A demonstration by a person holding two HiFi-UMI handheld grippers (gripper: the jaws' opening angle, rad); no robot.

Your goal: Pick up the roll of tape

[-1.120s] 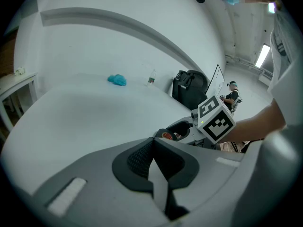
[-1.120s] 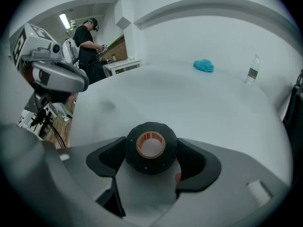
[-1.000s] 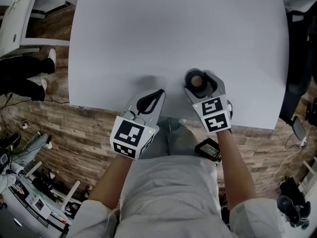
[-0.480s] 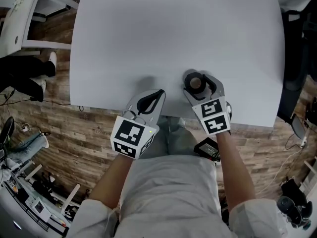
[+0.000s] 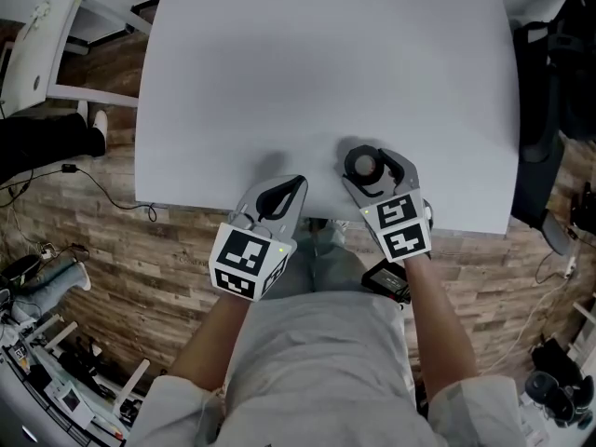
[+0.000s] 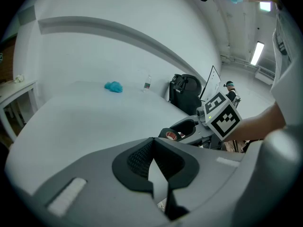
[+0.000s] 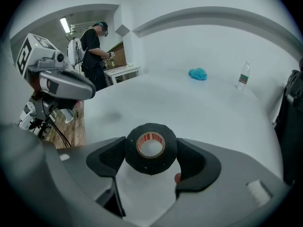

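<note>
Got the black roll of tape [image 7: 150, 148], tan cardboard core w/ red print, pinched in the right gripper [image 7: 152, 161]: one black pad pressed on each side of the roll, core hole facing the cam. In head view, holding it [image 5: 363, 166] w/ the right gripper [image 5: 369, 156] over the near strip of the pale grey bench [image 5: 326, 54], a bit right of centre. Can't tell whether it's resting on the top or just clear of it. Keeping the left gripper [image 6: 152, 148] shut, pads meeting tip to tip, nothing btwn them. Parked [image 5: 284, 192] at the bench's near edge, beside the right gripper but apart from it, w/ its marker cube [image 5: 247, 259] out over the wood-plank floor [image 5: 102, 203]. From the left gripper view, can also make out the roll [image 6: 171, 135] low btwn the other gripper's jaws, checkered cube [image 6: 222, 117] behind. Far across the bench: crumpled blue lump [image 7: 198, 74] and clear plastic bottle [image 7: 243, 81], near each other, bottle upright. Black chair [image 6: 187, 86] just off the bench's right side. In the right gripper view, off to the left, person in dark clothes [image 7: 97, 46] standing by a white side table [image 7: 120, 72].
</note>
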